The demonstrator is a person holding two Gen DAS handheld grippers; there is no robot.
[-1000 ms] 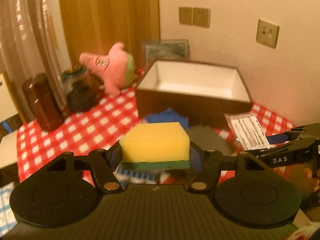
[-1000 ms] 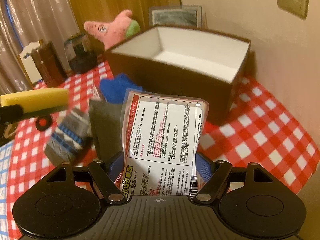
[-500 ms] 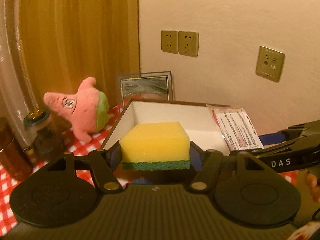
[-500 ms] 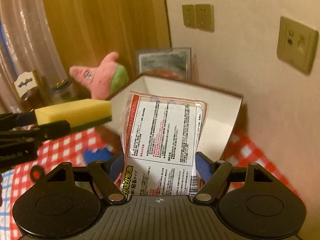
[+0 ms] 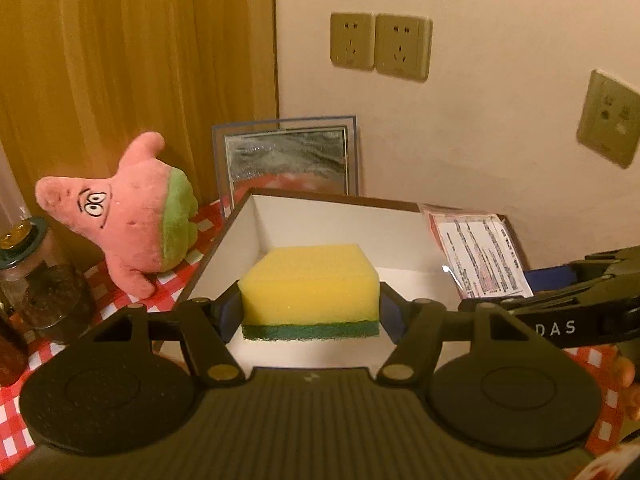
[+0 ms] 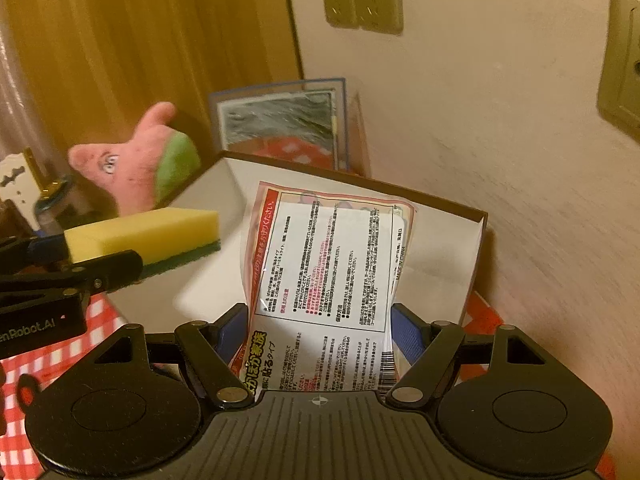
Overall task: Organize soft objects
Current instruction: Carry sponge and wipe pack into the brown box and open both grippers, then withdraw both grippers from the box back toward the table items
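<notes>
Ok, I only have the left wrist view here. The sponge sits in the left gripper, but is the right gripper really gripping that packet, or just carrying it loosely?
Observer: Gripping it. In the right wrist view the packet stands upright in the right gripper, with a blue pad against each side edge.
Operator: And does the sponge reach the box from that side?
Observer: Yes, the sponge pokes its free end past the left rim of the box.

"DAS" on right claw [image 5: 556, 326], "Robot.AI" on left claw [image 6: 36, 326], packet [image 6: 328, 280] (Japanese print)
</notes>
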